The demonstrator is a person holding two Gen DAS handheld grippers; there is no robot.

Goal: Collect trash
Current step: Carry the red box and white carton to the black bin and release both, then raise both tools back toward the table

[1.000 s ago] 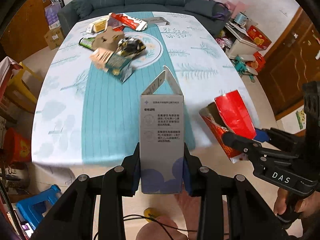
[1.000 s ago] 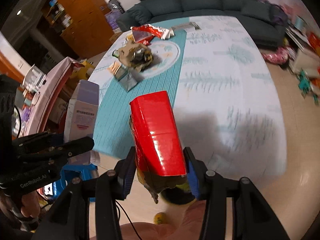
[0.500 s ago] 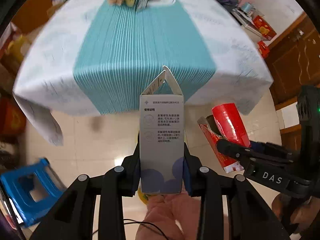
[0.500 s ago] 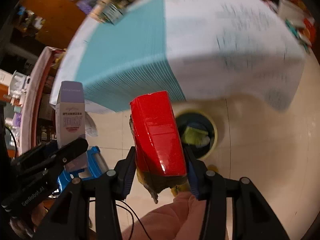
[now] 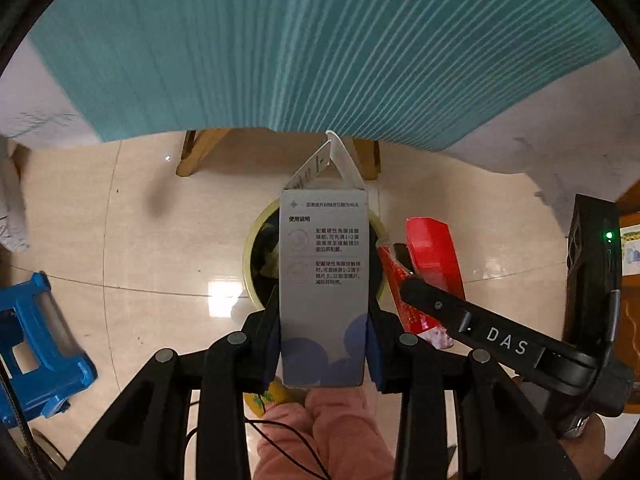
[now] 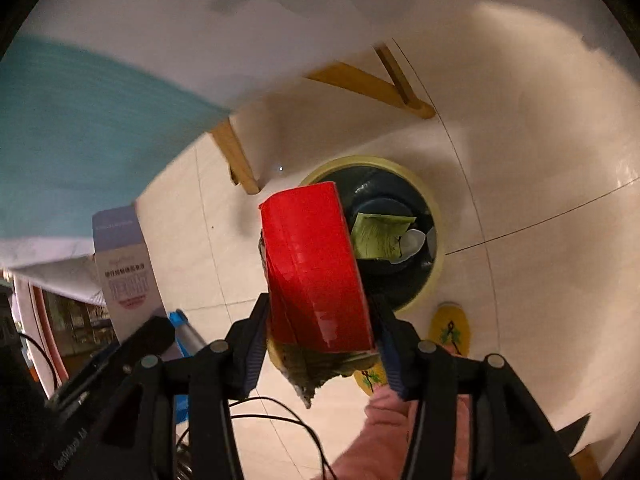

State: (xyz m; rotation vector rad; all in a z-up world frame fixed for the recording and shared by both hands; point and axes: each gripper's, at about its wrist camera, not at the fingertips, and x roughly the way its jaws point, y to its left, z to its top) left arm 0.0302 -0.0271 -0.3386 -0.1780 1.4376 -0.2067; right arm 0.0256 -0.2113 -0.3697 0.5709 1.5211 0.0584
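The jaws of the left gripper are clenched on a grey carton, which stands upright between the pads with its top flap open. The jaws of the right gripper have just been opening; the red box is between them, the left pad seems to touch its side and a narrow gap shows at the right pad, so I cannot tell if it is gripped. Both boxes hang over the floor, above a round trash bin with a yellow rim. In the bin lie a green wrapper and some pale scraps. The edge of the desk with its teal and white cloth is above the bin in both views. A blue stool stands on the floor at the left.
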